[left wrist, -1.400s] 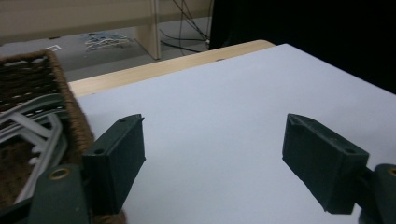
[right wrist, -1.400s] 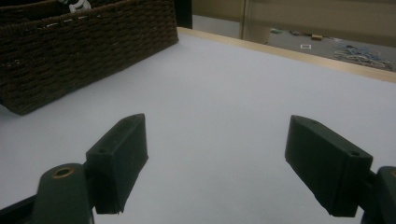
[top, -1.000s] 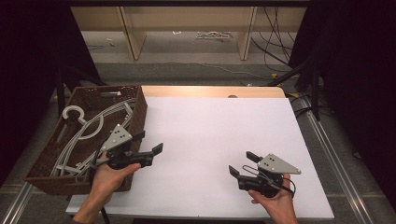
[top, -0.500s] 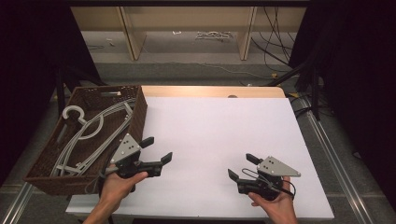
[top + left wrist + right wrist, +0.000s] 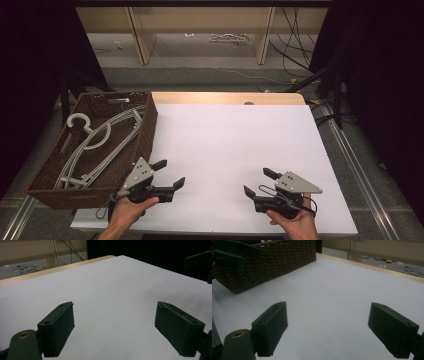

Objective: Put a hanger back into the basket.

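Dark woven wicker basket (image 5: 145,127) sits at the left edge of the white rectangular table sheet (image 5: 230,140), running front to back. Pale grey plastic coat hangers (image 5: 95,145) lie inside it, piled lengthwise, hook ends toward the far end. Left black two-jaw gripper (image 5: 168,175) is over the sheet's near left corner, just beside the basket's near right corner. Right black two-jaw gripper (image 5: 260,182) is over the near right part of the sheet, well apart from the left one. Bare sheet between them. Light wooden table edge strip (image 5: 225,97) runs behind the sheet.
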`<state>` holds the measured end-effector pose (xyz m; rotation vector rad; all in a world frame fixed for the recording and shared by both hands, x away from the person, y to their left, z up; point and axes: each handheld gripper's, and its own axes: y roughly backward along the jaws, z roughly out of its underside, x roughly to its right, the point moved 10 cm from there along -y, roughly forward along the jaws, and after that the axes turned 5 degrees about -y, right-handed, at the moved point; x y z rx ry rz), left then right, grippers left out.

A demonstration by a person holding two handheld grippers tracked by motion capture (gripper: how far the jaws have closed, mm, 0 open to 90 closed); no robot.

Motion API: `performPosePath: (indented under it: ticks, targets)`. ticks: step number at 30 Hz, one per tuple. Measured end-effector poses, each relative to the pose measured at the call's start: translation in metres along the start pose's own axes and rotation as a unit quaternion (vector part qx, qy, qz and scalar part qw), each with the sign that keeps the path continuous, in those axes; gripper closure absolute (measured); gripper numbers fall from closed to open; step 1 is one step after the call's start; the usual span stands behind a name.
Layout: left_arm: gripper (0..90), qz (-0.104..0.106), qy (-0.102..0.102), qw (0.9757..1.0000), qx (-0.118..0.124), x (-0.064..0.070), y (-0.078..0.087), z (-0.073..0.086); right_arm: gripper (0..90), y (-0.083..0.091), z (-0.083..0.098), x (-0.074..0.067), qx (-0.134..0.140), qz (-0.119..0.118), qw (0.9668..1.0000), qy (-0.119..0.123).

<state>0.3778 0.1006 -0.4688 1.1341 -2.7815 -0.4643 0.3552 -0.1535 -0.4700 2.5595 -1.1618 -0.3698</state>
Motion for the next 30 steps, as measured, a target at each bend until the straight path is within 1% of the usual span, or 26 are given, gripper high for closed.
performPosePath:
  ticks: [1, 2, 4, 5, 6, 7, 10, 11, 13, 14, 15, 16, 17, 18, 19, 22, 23, 25, 27, 28, 30]
  targets:
    - [15.9, -0.002, -0.008, 1.0000, 0.002, -0.0012, 0.0016, 0.0001, 17.0, 0.0001, 0.0003, -0.0003, 0.000, 0.000, 1.0000, 0.000]
    - [15.9, 0.000, 0.001, 1.0000, 0.006, 0.0003, 0.0023, 0.0000, 17.0, 0.0002, -0.0002, -0.0003, 0.004, 0.001, 1.0000, 0.002]
    - [16.0, -0.001, -0.007, 0.9999, 0.011, -0.0001, 0.0042, 0.0000, 17.0, 0.0015, 0.0004, -0.0005, 0.002, 0.000, 1.0000, 0.002]
    - [16.0, -0.002, 0.000, 0.9999, 0.010, 0.0016, 0.0053, 0.0012, 17.0, 0.0019, 0.0008, -0.0007, 0.001, 0.000, 1.0000, 0.000]
    - [16.0, 0.000, -0.004, 0.9999, 0.010, 0.0021, 0.0059, 0.0018, 16.9, 0.0021, 0.0009, -0.0005, 0.002, 0.001, 1.0000, 0.000]
    - [16.0, 0.003, -0.001, 0.9999, 0.013, 0.0033, 0.0056, 0.0020, 16.9, 0.0017, 0.0003, -0.0009, 0.008, 0.000, 1.0000, -0.001]
    - [16.0, 0.000, 0.005, 0.9999, 0.013, 0.0038, 0.0049, 0.0017, 16.9, 0.0026, 0.0008, -0.0013, 0.004, 0.001, 1.0000, 0.001]
    - [16.1, 0.000, 0.007, 0.9999, 0.016, 0.0039, 0.0027, 0.0012, 16.9, 0.0023, 0.0017, -0.0022, -0.001, -0.002, 1.0000, 0.002]
    - [16.1, -0.003, -0.001, 1.0000, 0.009, 0.0021, 0.0006, 0.0030, 16.9, 0.0015, 0.0023, -0.0032, -0.005, -0.006, 1.0000, 0.005]
    - [16.1, -0.006, 0.009, 0.9999, 0.010, 0.0018, 0.0000, 0.0031, 17.0, 0.0017, 0.0027, -0.0041, -0.007, -0.007, 1.0000, -0.001]
    - [16.1, -0.006, 0.005, 0.9999, 0.011, 0.0003, 0.0004, 0.0027, 16.9, 0.0009, 0.0024, -0.0040, -0.003, -0.007, 1.0000, -0.003]
    - [16.1, -0.007, 0.010, 0.9998, 0.013, 0.0003, 0.0007, 0.0024, 17.0, 0.0019, 0.0030, -0.0032, -0.009, -0.007, 0.9999, -0.001]
    - [16.1, -0.008, 0.009, 0.9998, 0.013, -0.0003, 0.0007, 0.0025, 16.9, 0.0015, 0.0015, -0.0009, -0.001, -0.003, 1.0000, 0.006]
    - [16.1, -0.008, 0.009, 0.9998, 0.013, -0.0003, 0.0007, 0.0025, 17.0, 0.0020, 0.0017, 0.0000, -0.002, -0.001, 1.0000, 0.005]
    - [16.1, -0.006, 0.004, 0.9999, 0.011, -0.0015, 0.0005, 0.0028, 16.9, 0.0021, 0.0015, 0.0008, -0.001, 0.001, 1.0000, 0.005]
    - [16.1, -0.006, 0.005, 0.9999, 0.011, -0.0014, -0.0003, 0.0030, 16.9, 0.0014, 0.0014, 0.0005, 0.001, 0.001, 1.0000, 0.005]
    - [16.1, -0.007, 0.012, 0.9999, 0.010, -0.0006, -0.0003, 0.0033, 16.9, 0.0016, 0.0026, -0.0015, -0.004, -0.003, 1.0000, -0.002]
    - [16.1, -0.005, 0.012, 0.9999, 0.011, -0.0001, -0.0005, 0.0030, 17.0, 0.0006, 0.0014, -0.0005, 0.001, -0.001, 1.0000, 0.007]
    - [16.1, -0.002, 0.014, 0.9998, 0.012, 0.0006, -0.0012, 0.0034, 17.0, 0.0008, 0.0029, -0.0014, -0.004, -0.002, 1.0000, 0.003]
    - [16.1, -0.004, 0.006, 0.9999, 0.009, -0.0005, -0.0009, 0.0037, 16.9, 0.0007, 0.0028, -0.0015, -0.004, -0.003, 1.0000, 0.003]
    - [16.1, -0.004, 0.008, 0.9999, 0.008, -0.0003, -0.0010, 0.0038, 16.9, 0.0002, 0.0023, -0.0015, -0.002, -0.002, 1.0000, 0.005]
